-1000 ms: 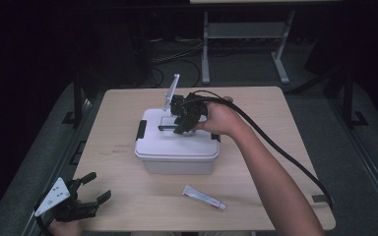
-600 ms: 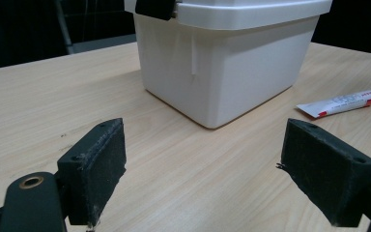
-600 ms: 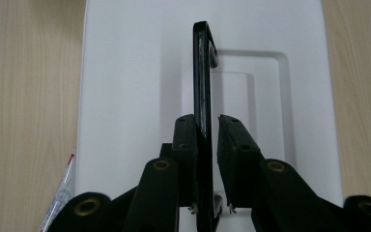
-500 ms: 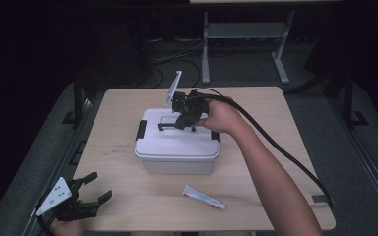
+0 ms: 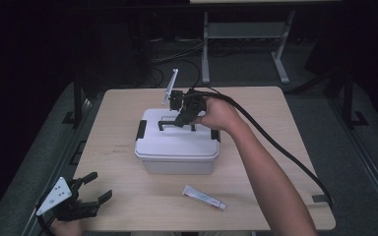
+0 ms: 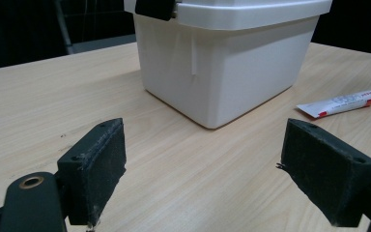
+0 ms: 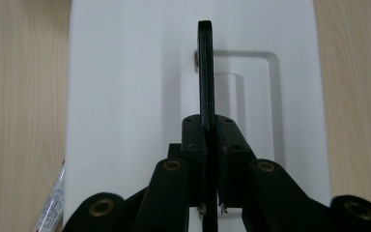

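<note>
A white lidded box (image 5: 176, 147) is seen standing near the middle of the wooden table (image 5: 285, 132), long side facing the person. The lid is seated on the box; a black latch (image 5: 141, 130) is visible at its left end and another at the right end, partly behind the hand. What is inside cannot be told, since the walls are opaque and the lid is down.

A black carry handle (image 5: 170, 124) is raised upright out of its recess in the lid top. The right gripper (image 5: 183, 118) is held over the lid, pointing down, with its fingers (image 7: 194, 140) closed onto the handle. In the right gripper view the thin black handle bar (image 7: 205, 72) is seen edge-on, pinched between the two pads, with the empty recess in the white lid (image 7: 125, 96) behind it. The jaws have just been closing, with the handle between them.

The left gripper (image 5: 78, 201) is held at the near left corner of the table, well apart from the box. Its fingers (image 6: 96, 166) are spread wide with nothing between them; bare table is seen in the gap.

A small white tube (image 5: 204, 197) with a red end is lying flat on the table, in front of the box and near it, not touching.
</note>
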`<state>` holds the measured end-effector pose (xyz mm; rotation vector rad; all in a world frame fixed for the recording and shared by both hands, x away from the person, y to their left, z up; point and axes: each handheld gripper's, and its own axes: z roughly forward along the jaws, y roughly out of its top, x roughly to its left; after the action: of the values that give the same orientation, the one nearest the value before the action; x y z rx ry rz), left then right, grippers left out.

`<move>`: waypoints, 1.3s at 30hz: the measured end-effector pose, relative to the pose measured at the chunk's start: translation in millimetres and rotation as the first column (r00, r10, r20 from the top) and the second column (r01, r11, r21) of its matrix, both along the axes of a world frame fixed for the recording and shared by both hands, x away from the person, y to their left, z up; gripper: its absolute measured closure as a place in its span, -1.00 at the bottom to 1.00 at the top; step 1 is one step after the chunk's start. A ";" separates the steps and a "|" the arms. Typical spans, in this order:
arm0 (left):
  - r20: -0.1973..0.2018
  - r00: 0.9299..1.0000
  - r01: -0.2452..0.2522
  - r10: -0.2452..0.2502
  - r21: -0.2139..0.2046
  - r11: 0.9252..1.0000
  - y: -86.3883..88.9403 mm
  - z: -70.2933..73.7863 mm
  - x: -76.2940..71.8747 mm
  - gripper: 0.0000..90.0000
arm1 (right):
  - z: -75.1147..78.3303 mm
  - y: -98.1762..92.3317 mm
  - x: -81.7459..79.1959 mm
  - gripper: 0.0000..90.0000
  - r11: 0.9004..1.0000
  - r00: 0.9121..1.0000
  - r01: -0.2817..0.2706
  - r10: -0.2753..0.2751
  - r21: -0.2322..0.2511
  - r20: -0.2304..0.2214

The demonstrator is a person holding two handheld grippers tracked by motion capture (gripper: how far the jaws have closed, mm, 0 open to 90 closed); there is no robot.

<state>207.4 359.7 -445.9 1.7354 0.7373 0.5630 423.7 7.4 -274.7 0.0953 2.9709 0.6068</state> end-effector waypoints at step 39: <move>-0.004 1.000 -0.002 0.002 -0.004 1.000 0.5 -0.8 0.5 -0.65 | 1.9 -2.9 4.1 0.88 1.000 1.000 -0.022 0.022 0.022 -0.010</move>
<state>207.9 360.2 -446.7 1.7322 0.7426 0.5597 427.8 4.5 -272.7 0.0680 2.9790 0.6428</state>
